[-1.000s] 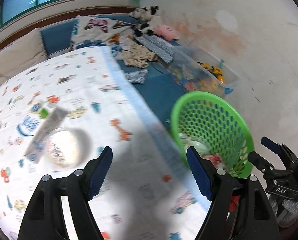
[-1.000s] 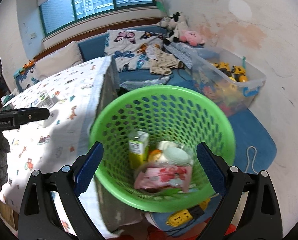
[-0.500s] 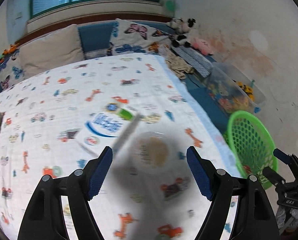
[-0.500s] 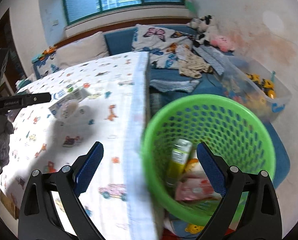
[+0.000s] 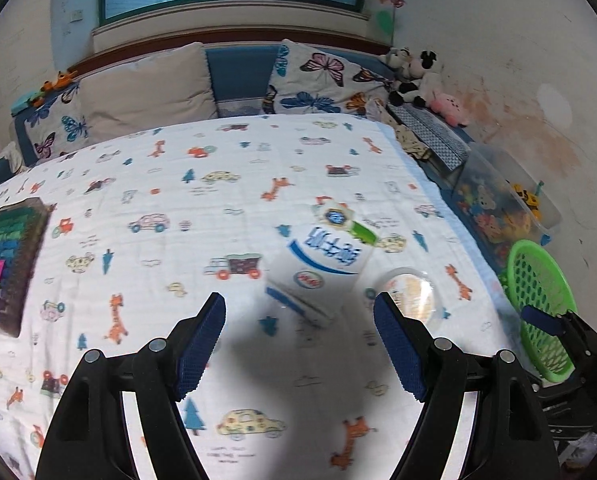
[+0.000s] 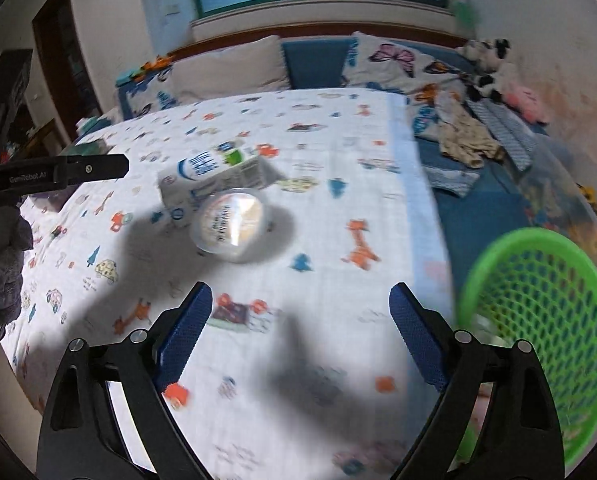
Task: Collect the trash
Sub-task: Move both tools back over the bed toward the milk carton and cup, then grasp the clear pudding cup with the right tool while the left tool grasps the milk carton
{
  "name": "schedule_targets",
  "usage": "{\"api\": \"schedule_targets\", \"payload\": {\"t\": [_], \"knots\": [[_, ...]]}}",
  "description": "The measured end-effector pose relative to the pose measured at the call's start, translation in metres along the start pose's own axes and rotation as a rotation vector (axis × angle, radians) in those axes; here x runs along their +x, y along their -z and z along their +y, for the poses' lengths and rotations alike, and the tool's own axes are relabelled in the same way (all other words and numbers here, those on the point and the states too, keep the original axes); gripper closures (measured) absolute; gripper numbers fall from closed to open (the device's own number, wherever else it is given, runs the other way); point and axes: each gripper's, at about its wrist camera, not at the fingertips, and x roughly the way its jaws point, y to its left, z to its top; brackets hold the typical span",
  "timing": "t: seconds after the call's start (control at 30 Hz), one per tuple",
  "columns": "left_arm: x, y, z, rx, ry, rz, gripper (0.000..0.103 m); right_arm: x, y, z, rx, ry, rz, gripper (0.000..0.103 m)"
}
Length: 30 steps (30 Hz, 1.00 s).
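Left wrist view looked down over a table spread with a white cartoon-print cloth point(image 5: 226, 240), and the left gripper point(image 5: 298, 340) hung above it with its blue-padded jaws standing apart and nothing between them. A white and blue milk carton point(image 5: 322, 264) lay on its side on the cloth just beyond the gripper, and a clear round lidded cup point(image 5: 412, 290) sat touching or just beside the carton, on the side nearer the green mesh basket point(image 5: 538, 304). The basket stood off the table's edge, past the cup, with the tip of the right gripper showing in front of it. Well away from the carton, at the opposite edge of the cloth, lay a dark pack of coloured strips point(image 5: 6, 264). Behind the table ran a blue sofa with a beige pillow point(image 5: 146, 92) and a butterfly-print pillow point(image 5: 322, 80), and plush toys point(image 5: 414, 76) sat beyond the carton toward the stained wall. From the right wrist view, the right gripper point(image 6: 300, 340) hovered over the cloth on the near side of the carton point(image 6: 210, 176) and the cup point(image 6: 230, 224), its jaws wide, just having narrowed a little, with only cloth under them. The basket point(image 6: 538, 312) stood close beside that gripper, off the table's edge, its contents too blurred to tell.
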Motion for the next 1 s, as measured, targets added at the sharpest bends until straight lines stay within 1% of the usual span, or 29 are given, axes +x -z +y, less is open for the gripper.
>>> {"api": "schedule_targets", "payload": {"t": [0.27,0.63,0.77,0.87,0.9,0.93,1.0], "knots": [[0.007,0.002,0.023,-0.013,-0.019,0.015,0.029,0.043,-0.019,0.027,-0.055,-0.034,0.042,0.014],[0.023,0.005,0.03,0.01,-0.017,0.045,0.028,0.081,-0.033,0.04,-0.07,-0.03,0.08,0.014],[0.027,0.005,0.028,0.02,-0.01,0.048,0.026,0.082,-0.036,0.041,-0.066,-0.037,0.071,0.025],[0.03,0.005,0.024,0.03,-0.006,0.047,0.023,0.082,-0.036,0.04,-0.061,-0.046,0.072,0.027],[0.031,0.004,0.023,0.032,-0.006,0.048,0.023,0.081,-0.035,0.039,-0.059,-0.046,0.07,0.034],[0.032,0.004,0.022,0.034,-0.003,0.049,0.023,0.082,-0.035,0.039,-0.059,-0.049,0.072,0.038],[0.033,0.003,0.021,0.039,0.001,0.049,0.023,0.082,-0.034,0.039,-0.06,-0.052,0.077,0.038]]}}
